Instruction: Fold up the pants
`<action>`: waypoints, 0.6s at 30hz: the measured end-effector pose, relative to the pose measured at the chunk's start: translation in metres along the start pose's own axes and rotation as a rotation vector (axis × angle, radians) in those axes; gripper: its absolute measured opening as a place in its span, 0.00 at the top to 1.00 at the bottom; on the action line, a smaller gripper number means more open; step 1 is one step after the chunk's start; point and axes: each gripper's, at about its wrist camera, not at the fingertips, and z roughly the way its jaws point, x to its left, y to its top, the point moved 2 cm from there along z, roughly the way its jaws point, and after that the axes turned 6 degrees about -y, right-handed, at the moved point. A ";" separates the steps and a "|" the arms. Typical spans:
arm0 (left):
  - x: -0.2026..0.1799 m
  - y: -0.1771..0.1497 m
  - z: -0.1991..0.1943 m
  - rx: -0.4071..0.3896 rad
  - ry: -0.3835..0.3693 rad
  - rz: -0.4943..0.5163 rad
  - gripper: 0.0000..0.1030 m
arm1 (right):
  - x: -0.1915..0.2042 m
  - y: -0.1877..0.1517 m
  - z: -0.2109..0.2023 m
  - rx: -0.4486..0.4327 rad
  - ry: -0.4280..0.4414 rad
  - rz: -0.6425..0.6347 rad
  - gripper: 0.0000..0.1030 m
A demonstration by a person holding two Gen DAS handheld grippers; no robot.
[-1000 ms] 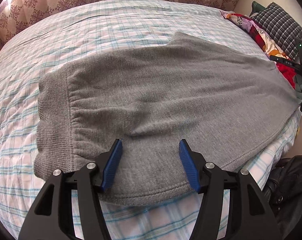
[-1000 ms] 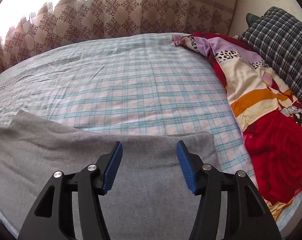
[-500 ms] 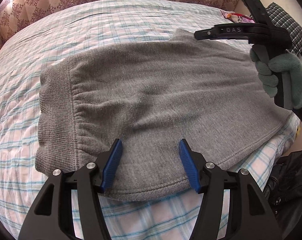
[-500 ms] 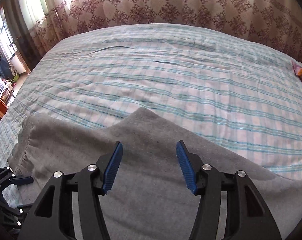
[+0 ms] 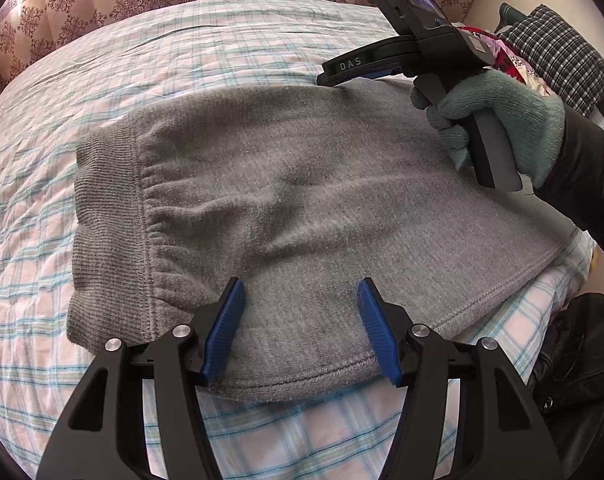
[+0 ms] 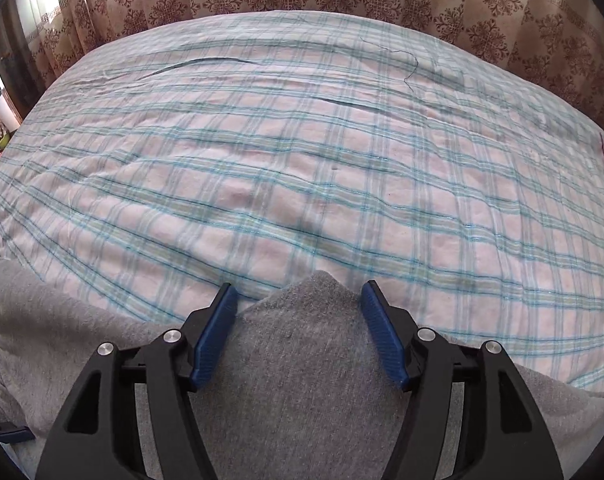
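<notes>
A: Nearest, the left claw [image 5: 302, 324] hangs half open over the near hem of the grey pants [image 5: 302, 208], gripping nothing, unmoved from a second ago.

B: And the pants?

A: Flat on the checked bed [image 5: 102, 92], waistband [image 5: 106, 216] to the left.

B: What differs?

A: The right claw [image 6: 300, 332] has swung in from the right edge to the far edge. Its jaws are opening astride the crotch point [image 6: 321, 292], pads clear. A gloved hand [image 5: 497, 128] holds it; its side reads "DAS".
</notes>
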 end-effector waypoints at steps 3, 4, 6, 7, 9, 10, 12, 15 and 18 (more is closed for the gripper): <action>0.000 -0.002 0.000 -0.006 -0.002 0.002 0.40 | -0.006 0.002 -0.013 -0.021 0.015 0.010 0.37; 0.000 -0.002 -0.001 -0.008 -0.003 0.002 0.40 | -0.010 0.002 -0.021 -0.040 0.017 0.021 0.37; 0.000 -0.002 -0.001 -0.010 -0.003 0.002 0.40 | -0.022 0.000 -0.042 -0.081 0.015 0.039 0.37; 0.000 -0.002 -0.001 -0.010 -0.002 0.002 0.40 | -0.027 -0.002 -0.051 -0.097 0.012 0.044 0.37; -0.001 -0.003 -0.002 -0.007 0.007 0.009 0.40 | -0.041 -0.011 -0.068 -0.112 0.002 0.043 0.37; -0.002 -0.002 -0.002 -0.004 0.013 0.012 0.40 | -0.050 -0.017 -0.075 -0.113 -0.007 0.045 0.37; -0.005 0.001 -0.003 0.004 0.026 0.016 0.40 | -0.069 -0.034 -0.087 -0.104 -0.027 0.047 0.37; -0.012 0.007 -0.005 0.017 0.055 0.026 0.40 | -0.105 -0.067 -0.103 -0.077 -0.063 0.089 0.37; -0.025 0.016 -0.007 0.012 0.043 0.045 0.40 | -0.142 -0.104 -0.117 -0.045 -0.096 0.154 0.37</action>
